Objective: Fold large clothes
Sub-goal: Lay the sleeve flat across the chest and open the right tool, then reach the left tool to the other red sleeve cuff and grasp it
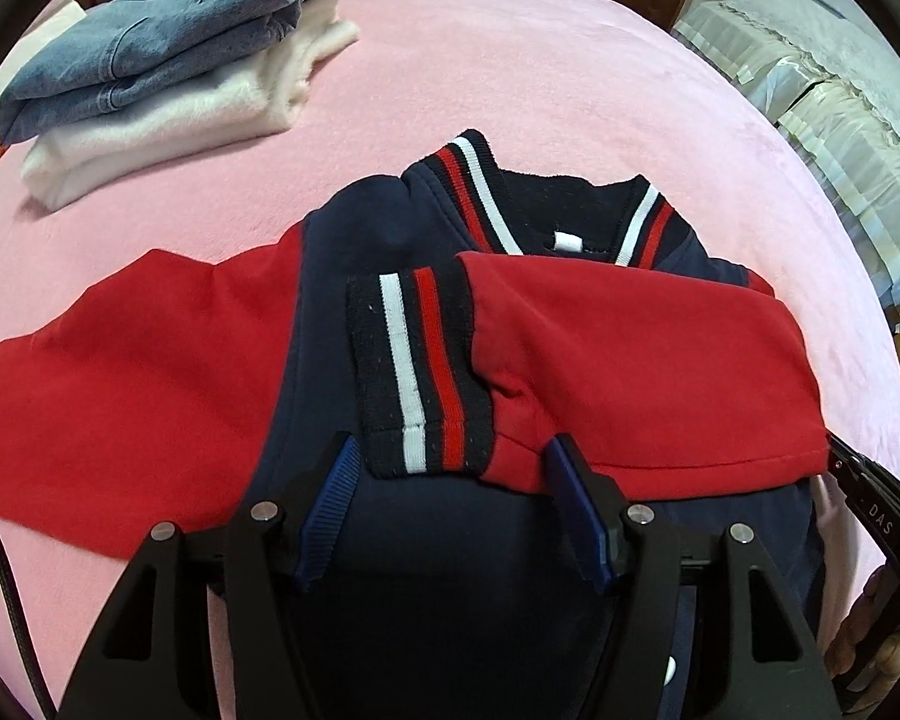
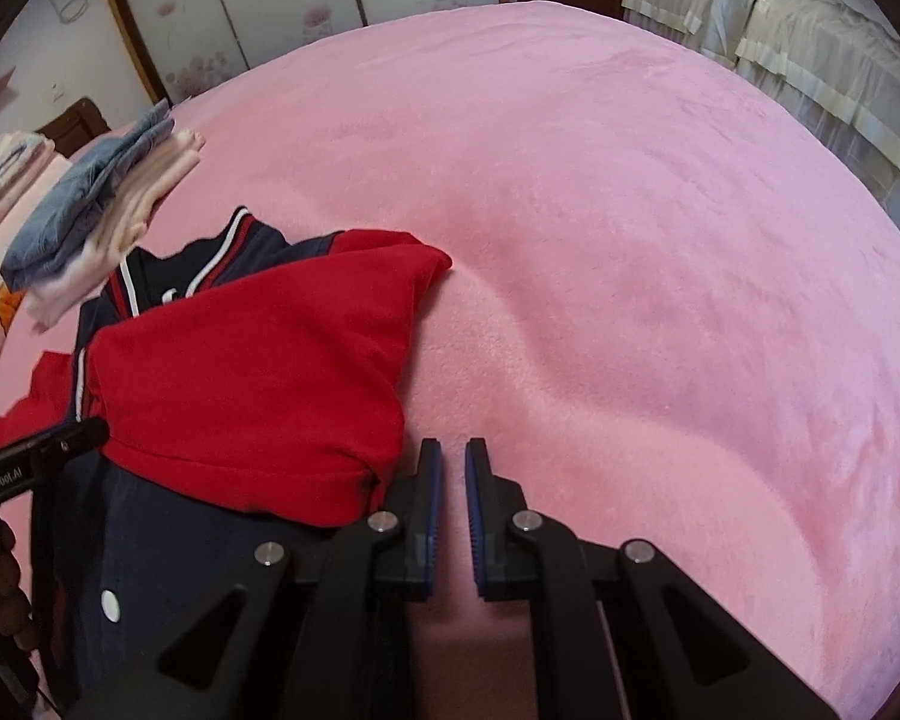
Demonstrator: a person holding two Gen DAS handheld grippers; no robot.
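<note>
A navy jacket with red sleeves and striped collar lies on the pink bed. Its right sleeve is folded across the chest, its striped cuff in the middle. The left sleeve lies spread out to the left. My left gripper is open and empty, its fingers either side of the cuff's near edge. In the right wrist view the jacket and folded sleeve lie at left. My right gripper is nearly closed and empty, over the blanket beside the sleeve's edge.
A stack of folded clothes, denim on white fleece, sits at the far left of the bed, also seen in the right wrist view. A covered sofa stands past the bed's right side. Wardrobe doors and a door are behind.
</note>
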